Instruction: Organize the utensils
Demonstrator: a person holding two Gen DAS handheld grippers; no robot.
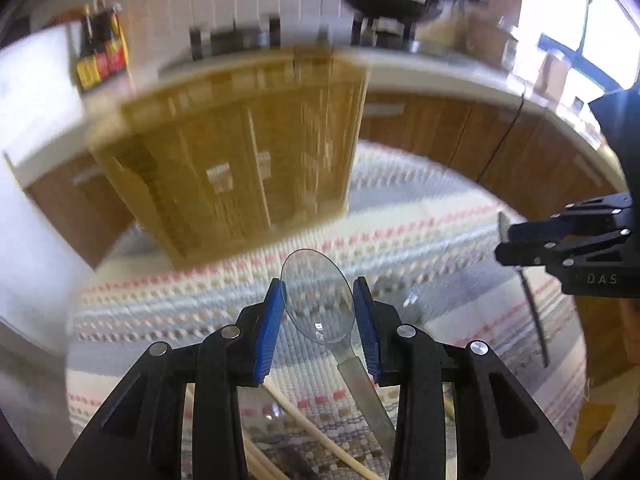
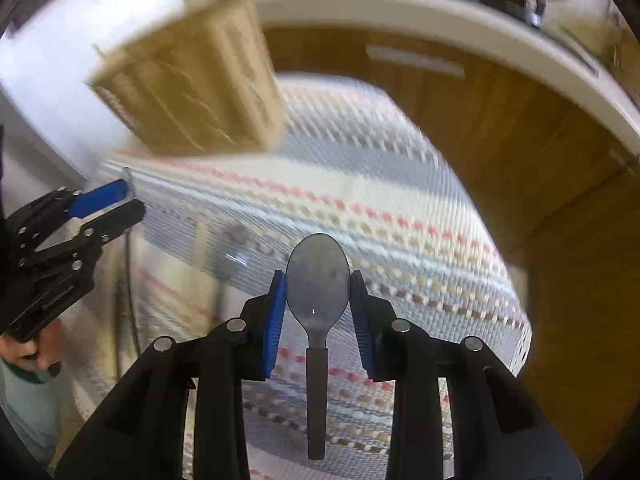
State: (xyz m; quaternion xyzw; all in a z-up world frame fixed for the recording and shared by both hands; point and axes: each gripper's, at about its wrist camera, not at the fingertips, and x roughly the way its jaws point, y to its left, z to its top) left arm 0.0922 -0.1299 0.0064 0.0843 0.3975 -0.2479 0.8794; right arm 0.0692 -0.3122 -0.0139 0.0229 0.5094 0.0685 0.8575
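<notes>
A clear plastic spoon (image 1: pixel 318 296) is held by its bowl between the blue pads (image 1: pixel 270 330) of the left gripper (image 1: pixel 319 320), the jaws closed down onto the bowl's edges; its handle runs back and down beneath the gripper. A grey translucent spoon (image 2: pixel 317 286) is held the same way in the right gripper (image 2: pixel 318 312), its bowl pinched between the two pads and its dark handle hanging straight back under the jaws.

Both spoons are lifted above a striped woven mat (image 1: pixel 420 240) that spreads out ahead of and below each gripper. Below the left gripper, pale chopsticks (image 1: pixel 316 432) lie on the mat, and off to its right a dark knife (image 1: pixel 532 308) is seen lying near the right gripper (image 1: pixel 516 240).

Ahead of the left gripper, and ahead and to the left of the right one, a wooden utensil tray (image 1: pixel 248 160) with dividers stands at the far edge of the mat, blurred. Beyond it a white counter (image 1: pixel 440 76) is seen, with bottles (image 1: pixel 102 54) on the left and a dark pan (image 1: pixel 388 4) further back.
</notes>
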